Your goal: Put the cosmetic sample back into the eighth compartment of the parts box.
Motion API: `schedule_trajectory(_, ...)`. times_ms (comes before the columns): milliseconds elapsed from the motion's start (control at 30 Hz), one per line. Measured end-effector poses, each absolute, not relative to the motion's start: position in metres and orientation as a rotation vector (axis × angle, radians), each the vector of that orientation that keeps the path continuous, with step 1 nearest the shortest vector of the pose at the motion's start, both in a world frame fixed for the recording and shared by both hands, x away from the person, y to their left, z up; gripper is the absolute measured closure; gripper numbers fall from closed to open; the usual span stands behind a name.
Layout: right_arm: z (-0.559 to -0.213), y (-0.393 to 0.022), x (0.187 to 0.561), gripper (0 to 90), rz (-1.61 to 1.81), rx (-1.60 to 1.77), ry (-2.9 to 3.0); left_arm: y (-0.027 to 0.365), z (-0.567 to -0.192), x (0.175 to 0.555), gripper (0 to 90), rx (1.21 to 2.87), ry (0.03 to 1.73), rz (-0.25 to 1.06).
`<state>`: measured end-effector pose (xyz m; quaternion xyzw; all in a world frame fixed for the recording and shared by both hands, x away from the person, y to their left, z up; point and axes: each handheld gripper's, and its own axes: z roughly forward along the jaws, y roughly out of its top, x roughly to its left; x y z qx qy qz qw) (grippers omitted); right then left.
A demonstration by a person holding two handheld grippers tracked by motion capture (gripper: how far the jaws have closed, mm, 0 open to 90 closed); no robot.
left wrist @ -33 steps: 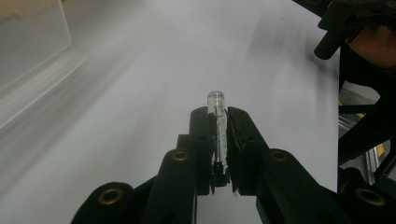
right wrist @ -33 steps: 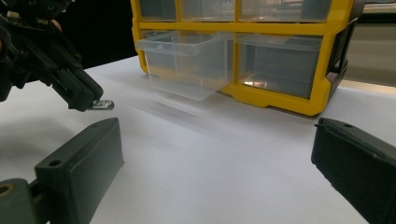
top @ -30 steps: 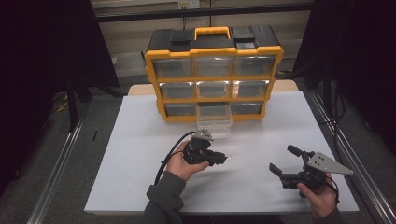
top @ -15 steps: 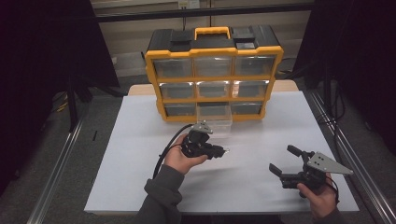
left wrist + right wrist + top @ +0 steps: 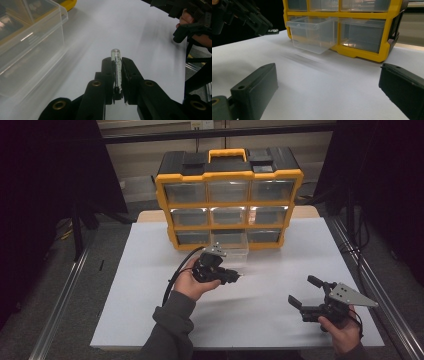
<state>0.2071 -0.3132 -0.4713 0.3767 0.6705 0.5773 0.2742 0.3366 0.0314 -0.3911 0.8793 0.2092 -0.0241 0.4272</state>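
Clamped tight in the left gripper point(image 5: 227, 275): a small clear-handled tool point(image 5: 116, 67), pinched lengthwise between both jaws, clear end poking out past the tips. Sits a touch higher in the high view than a second ago, nearer the open drawer point(image 5: 230, 251) pulled out from the bottom middle of the yellow organizer point(image 5: 165, 220). Rolled over in the hand too, jaws now pointing toward the right of the frame, not down at the bench point(image 5: 150, 270). Held clear of the white surface, just below the drawer's front edge in the high view; drawer at the upper left of the left gripper view, close by but not touched.

Over at the lower right of the high view, no change in the right gripper point(image 5: 302, 290): spread wide, holding nothing, parked low over the bench, well apart from the tool.

Reads as a carry toward the drawer, probably to drop the tool in. Likely still needed: a lift over the drawer's rim, then letting go. Drawer contents too blurred to tell.
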Motion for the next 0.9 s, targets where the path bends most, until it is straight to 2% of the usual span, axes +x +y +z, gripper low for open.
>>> schedule_trajectory(900, -0.471, -0.314, 0.207, 1.3, 1.556, 1.014, 1.801, 0.034, -0.369, 0.352, 81.3, 2.185, 0.521, -0.035)
